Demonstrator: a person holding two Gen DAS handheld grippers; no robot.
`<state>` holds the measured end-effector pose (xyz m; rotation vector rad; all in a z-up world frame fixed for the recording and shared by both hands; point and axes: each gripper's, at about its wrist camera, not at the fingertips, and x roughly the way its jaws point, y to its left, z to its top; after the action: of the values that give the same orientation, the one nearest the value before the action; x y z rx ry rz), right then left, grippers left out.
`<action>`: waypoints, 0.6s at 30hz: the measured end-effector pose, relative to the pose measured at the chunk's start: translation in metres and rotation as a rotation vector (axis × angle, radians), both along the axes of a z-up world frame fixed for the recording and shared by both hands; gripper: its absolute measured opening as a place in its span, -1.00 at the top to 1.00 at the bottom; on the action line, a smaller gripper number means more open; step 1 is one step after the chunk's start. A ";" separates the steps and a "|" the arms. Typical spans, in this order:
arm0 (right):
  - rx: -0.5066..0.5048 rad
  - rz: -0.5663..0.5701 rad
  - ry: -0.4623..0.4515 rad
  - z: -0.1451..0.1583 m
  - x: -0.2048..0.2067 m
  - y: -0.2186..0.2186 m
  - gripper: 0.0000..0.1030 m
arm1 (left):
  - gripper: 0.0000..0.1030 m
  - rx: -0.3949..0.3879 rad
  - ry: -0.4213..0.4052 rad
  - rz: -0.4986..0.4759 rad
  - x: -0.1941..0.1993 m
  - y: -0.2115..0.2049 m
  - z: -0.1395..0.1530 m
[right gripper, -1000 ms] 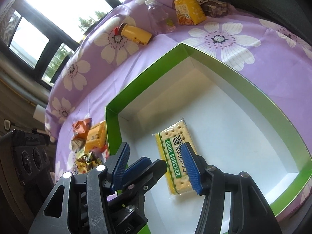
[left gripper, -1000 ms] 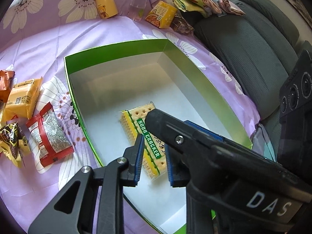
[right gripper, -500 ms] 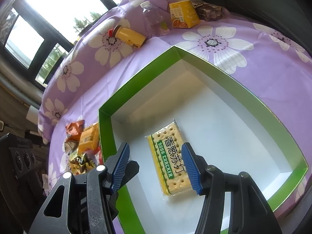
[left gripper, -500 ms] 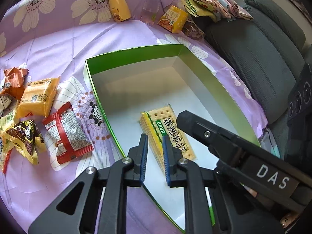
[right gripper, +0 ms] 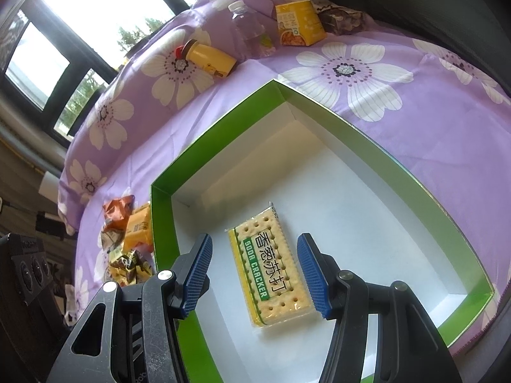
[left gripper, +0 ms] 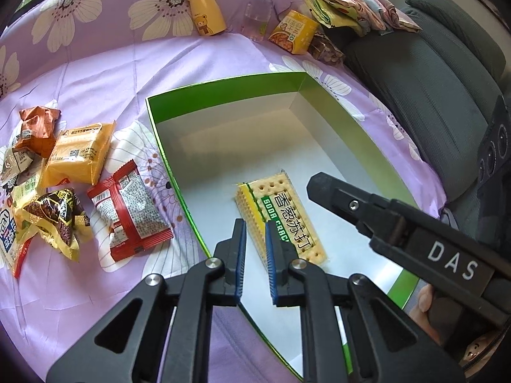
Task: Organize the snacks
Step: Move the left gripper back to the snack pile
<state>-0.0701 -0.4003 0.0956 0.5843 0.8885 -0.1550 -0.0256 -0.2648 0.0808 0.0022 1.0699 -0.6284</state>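
Note:
A green box with a white floor (left gripper: 223,146) (right gripper: 367,210) lies on a purple flowered cloth. A soda cracker pack (left gripper: 287,214) (right gripper: 271,268) lies flat inside it. My left gripper (left gripper: 254,233) hovers over the box's near left part, fingers a narrow gap apart, holding nothing. My right gripper (right gripper: 255,255) is open wide and empty, its blue pads (right gripper: 311,271) either side of the pack, above it. Loose snacks lie left of the box: a red-and-grey packet (left gripper: 127,210), a yellow packet (left gripper: 80,156), a dark wrapped one (left gripper: 57,217), an orange one (left gripper: 38,124).
At the back stand a yellow bear bottle (left gripper: 206,16), a water bottle (left gripper: 258,12) and a yellow carton (left gripper: 293,32). A grey sofa (left gripper: 431,95) lies to the right. The right gripper's body (left gripper: 415,245) reaches across the box's near right corner.
Both grippers have pulled back and up from the cracker pack, which stays flat in the box. The left gripper has drifted left; more of the loose snacks now show.

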 end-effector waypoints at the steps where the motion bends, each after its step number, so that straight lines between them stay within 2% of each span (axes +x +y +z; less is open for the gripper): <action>1: -0.004 0.000 -0.002 0.001 0.000 0.001 -0.13 | 0.74 -0.015 -0.003 -0.003 -0.002 0.002 0.002; 5: -0.031 0.003 -0.031 0.010 -0.003 0.008 -0.14 | 0.68 -0.072 -0.041 -0.004 -0.011 0.016 0.020; 8: -0.044 0.015 -0.077 0.022 -0.007 0.015 -0.13 | 0.54 -0.103 -0.077 0.014 -0.016 0.036 0.036; 11: -0.047 0.035 -0.116 0.032 -0.010 0.025 -0.13 | 0.27 -0.116 -0.110 0.064 -0.018 0.064 0.050; 13: -0.063 0.044 -0.135 0.039 -0.012 0.034 -0.13 | -0.06 -0.120 -0.128 0.104 -0.018 0.088 0.057; 14: -0.075 0.048 -0.146 0.043 -0.013 0.039 -0.13 | -0.13 -0.123 -0.140 0.125 -0.019 0.100 0.061; 17: -0.090 0.071 -0.180 0.051 -0.014 0.055 -0.23 | -0.52 -0.111 -0.201 0.206 -0.020 0.143 0.070; 18: -0.091 0.083 -0.193 0.053 -0.014 0.062 -0.27 | -0.73 -0.096 -0.226 0.240 -0.020 0.159 0.072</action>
<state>-0.0843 -0.3387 0.1487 0.4679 0.7134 -0.0628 -0.0460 -0.1060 0.1527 -0.1334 0.8060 -0.4498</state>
